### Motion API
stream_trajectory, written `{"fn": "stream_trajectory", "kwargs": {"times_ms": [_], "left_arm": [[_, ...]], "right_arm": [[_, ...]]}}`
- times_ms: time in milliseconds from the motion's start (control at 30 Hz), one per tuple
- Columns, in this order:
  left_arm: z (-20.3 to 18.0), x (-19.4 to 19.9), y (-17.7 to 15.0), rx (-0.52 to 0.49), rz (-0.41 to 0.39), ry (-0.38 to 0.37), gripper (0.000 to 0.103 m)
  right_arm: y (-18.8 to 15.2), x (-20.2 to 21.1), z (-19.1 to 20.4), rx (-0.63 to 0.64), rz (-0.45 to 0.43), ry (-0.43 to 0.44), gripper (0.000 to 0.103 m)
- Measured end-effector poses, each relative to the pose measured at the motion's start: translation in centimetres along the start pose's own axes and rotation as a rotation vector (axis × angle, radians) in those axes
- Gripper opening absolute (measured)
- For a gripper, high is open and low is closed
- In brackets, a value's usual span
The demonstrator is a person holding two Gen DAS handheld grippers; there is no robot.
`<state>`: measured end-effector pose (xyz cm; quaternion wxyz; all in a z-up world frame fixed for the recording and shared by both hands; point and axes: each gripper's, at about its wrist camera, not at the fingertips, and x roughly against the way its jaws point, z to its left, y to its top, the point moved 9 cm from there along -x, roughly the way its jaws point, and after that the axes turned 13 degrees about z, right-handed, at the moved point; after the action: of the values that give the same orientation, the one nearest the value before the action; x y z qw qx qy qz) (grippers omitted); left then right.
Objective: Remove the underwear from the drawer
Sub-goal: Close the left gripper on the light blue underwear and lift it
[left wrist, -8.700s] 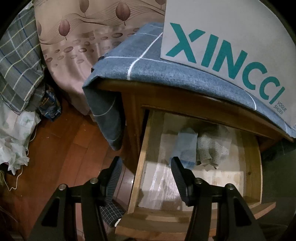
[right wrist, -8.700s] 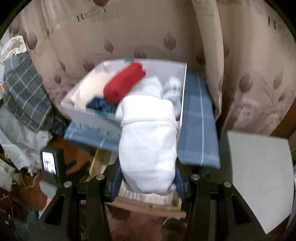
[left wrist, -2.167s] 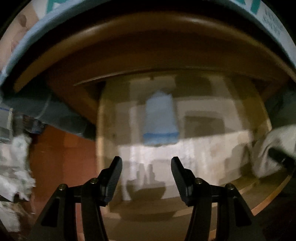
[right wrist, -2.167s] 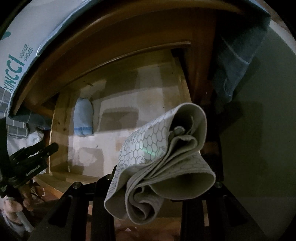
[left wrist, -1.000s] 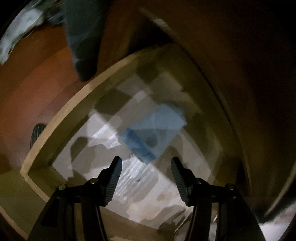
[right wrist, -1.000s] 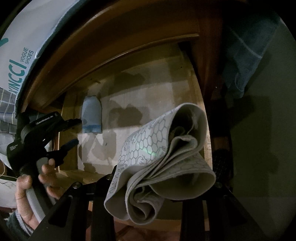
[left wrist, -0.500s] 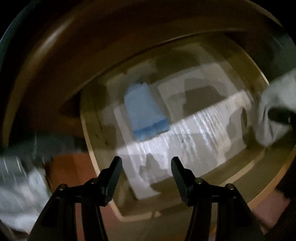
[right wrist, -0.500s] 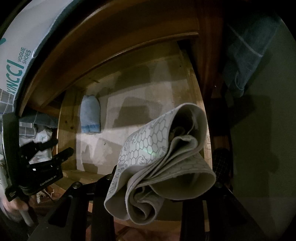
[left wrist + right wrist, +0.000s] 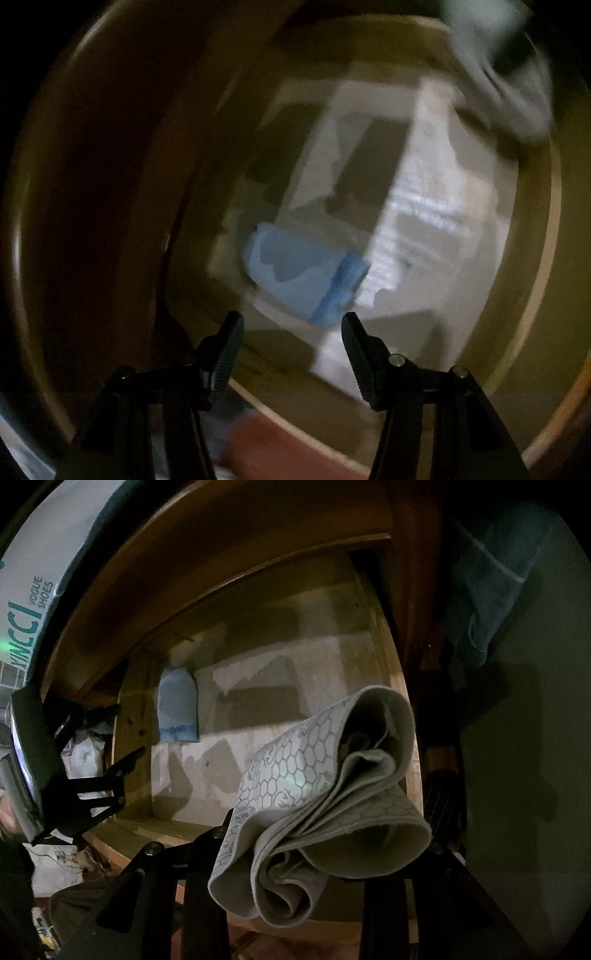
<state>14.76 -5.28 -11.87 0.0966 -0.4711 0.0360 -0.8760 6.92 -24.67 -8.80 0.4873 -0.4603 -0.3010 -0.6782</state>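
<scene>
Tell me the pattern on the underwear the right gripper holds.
Grey underwear with a dark honeycomb print, clearest in the right wrist view.

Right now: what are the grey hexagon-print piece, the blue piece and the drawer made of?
Grey hexagon-print piece: soft knit fabric, matte; it folds and droops from the right tool.
Blue piece: thin cloth, probably cotton-like; lies flat, darker band at one end.
Drawer: bare pale wood sides, visible grain; the floor looks lined with whitish paper, though that is uncertain.

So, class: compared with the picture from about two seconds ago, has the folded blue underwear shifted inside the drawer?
No. In the right wrist view the blue underwear lies by the drawer's left wall, near the back, as before.
</scene>
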Motion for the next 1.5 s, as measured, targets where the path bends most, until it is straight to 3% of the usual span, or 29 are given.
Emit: {"fn": "stream_trajectory", "kwargs": {"times_ms": [267, 600, 733, 867, 1133, 1167, 1200, 1400, 1500], "left_arm": [[-2.0, -2.2, 0.2, -0.312, 0.028, 0.172, 0.056], [-1.6, -3.7, 1.7, -0.449, 0.023, 0.226, 0.056], [-2.1, -4.5, 3.6, -0.443, -0.022, 0.206, 0.056], [-2.0, -5.9, 4.7, -0.345, -0.008, 0.113, 0.056], [-0.8, -7.6, 6.1, -0.241, -0.014, 0.086, 0.061], [-0.5, -7.8, 6.2, -0.227, 0.0, 0.084, 0.056], [-0.4, -7.8, 6.2, -0.207, 0.009, 0.065, 0.045], [0.7, -7.7, 7.1, -0.118, 0.04, -0.005, 0.028], [0.0, -6.0, 6.6, -0.089, 0.04, -0.079, 0.026]], "right_arm": [[-0.1, -0.3, 0.2, 0.018, 0.012, -0.015, 0.03], [-0.1, -0.8, 0.6, 0.043, 0.02, -0.045, 0.03], [-0.1, -1.0, 0.6, 0.047, 0.026, -0.051, 0.03], [-0.1, -1.1, 0.6, 0.056, 0.03, -0.054, 0.03], [0.0, -1.3, 0.8, 0.063, 0.037, -0.059, 0.03], [0.0, -1.4, 0.8, 0.063, 0.037, -0.059, 0.03], [0.0, -1.4, 0.8, 0.064, 0.037, -0.059, 0.03], [0.0, -1.5, 0.8, 0.064, 0.037, -0.059, 0.03], [0.0, -1.6, 0.8, 0.063, 0.038, -0.061, 0.03]]}}
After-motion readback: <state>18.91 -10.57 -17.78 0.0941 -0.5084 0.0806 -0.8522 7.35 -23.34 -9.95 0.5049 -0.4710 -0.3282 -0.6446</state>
